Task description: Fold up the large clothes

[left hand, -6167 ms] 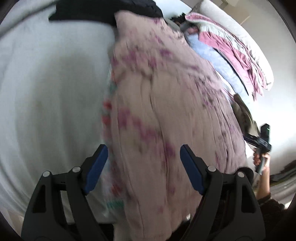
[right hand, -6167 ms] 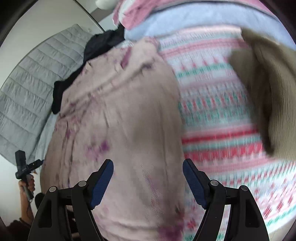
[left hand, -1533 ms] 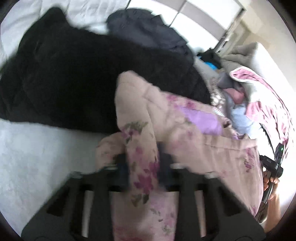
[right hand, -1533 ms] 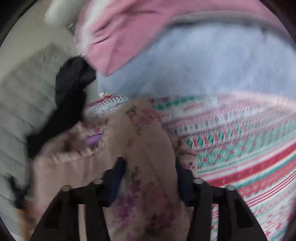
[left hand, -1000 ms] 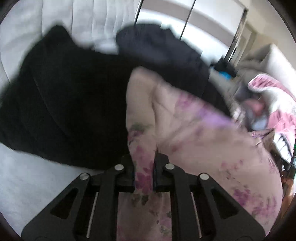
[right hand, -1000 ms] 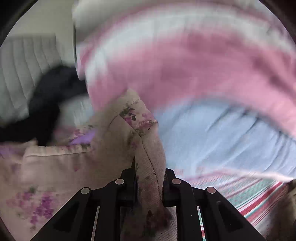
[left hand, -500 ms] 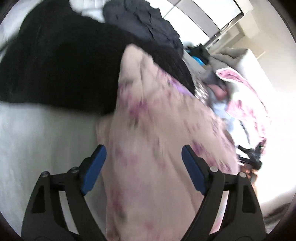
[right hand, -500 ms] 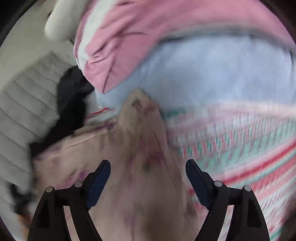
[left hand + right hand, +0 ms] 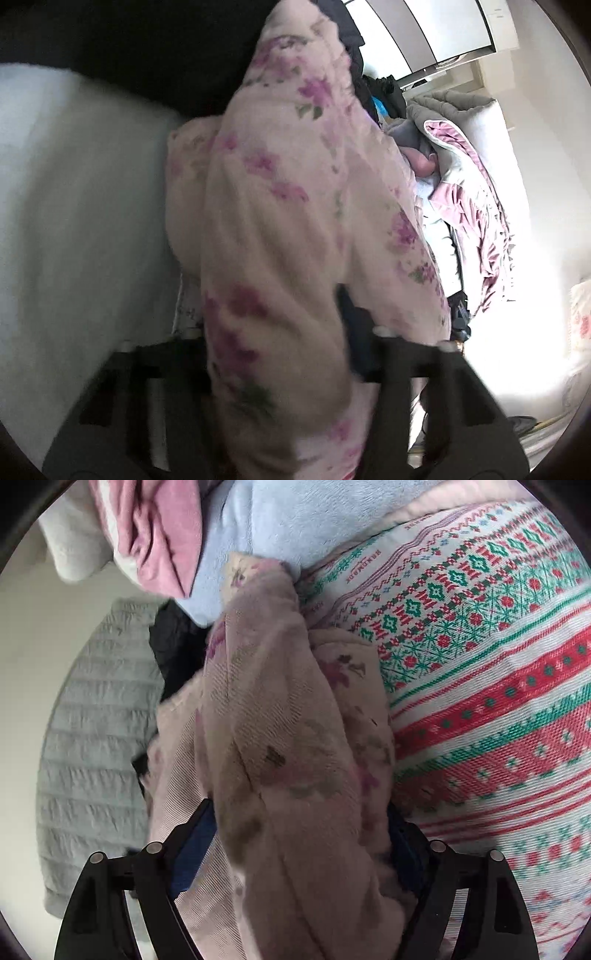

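Both the left gripper [image 9: 277, 354] and right gripper [image 9: 299, 838], jaws just closing, straddle folds of the pale pink floral quilted garment [image 9: 295, 206], grip unconfirmed.

Floral garment [image 9: 280, 738] lies btwn patterned blanket [image 9: 498, 683] (right) & quilted cover [image 9: 92, 738] (left), fleece [image 9: 295, 520] behind.

1. In the left wrist view the pink floral garment [image 9: 280, 229] fills the middle, blocking the way straight ahead.
2. To its left, the pale bed surface [image 9: 74, 221] lies bare.
3. A black garment [image 9: 147, 48] bars the far edge.
4. In the right wrist view the patterned blanket [image 9: 498, 701] lies flat and unobstructed on the right.
5. The blue fleece [image 9: 295, 520] and pink cloth [image 9: 159, 535] pile up beyond.
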The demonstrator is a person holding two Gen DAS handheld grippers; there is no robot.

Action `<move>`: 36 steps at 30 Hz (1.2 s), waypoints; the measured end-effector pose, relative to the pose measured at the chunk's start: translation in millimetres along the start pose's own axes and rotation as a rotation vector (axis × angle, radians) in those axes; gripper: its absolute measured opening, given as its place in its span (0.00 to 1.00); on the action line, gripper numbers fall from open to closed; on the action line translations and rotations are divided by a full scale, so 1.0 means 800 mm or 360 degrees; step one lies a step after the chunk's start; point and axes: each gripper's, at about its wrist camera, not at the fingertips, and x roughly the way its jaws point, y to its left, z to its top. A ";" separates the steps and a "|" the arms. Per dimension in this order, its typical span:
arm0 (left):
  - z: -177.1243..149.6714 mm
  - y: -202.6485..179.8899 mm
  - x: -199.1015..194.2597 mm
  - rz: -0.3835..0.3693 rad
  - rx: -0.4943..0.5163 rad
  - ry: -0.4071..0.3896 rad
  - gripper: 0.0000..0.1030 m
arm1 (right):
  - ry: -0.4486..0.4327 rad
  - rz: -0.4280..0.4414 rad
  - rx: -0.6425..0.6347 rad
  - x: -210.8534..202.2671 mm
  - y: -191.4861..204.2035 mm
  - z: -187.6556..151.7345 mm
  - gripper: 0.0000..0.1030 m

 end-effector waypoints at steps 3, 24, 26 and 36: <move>0.008 -0.027 -0.020 0.0009 -0.0026 -0.0081 0.27 | -0.0096 -0.0026 -0.0056 -0.023 0.027 -0.010 0.36; -0.149 0.000 -0.123 0.0304 0.0143 0.0124 0.51 | 0.0105 -0.0196 0.0075 -0.107 -0.027 -0.191 0.64; -0.141 -0.011 -0.139 0.0343 0.0212 0.0064 0.56 | 0.0070 -0.0207 0.0058 -0.123 -0.020 -0.186 0.66; -0.055 -0.040 -0.086 0.0596 0.0322 -0.0109 0.45 | -0.0137 -0.0642 -0.0429 -0.067 0.081 -0.129 0.66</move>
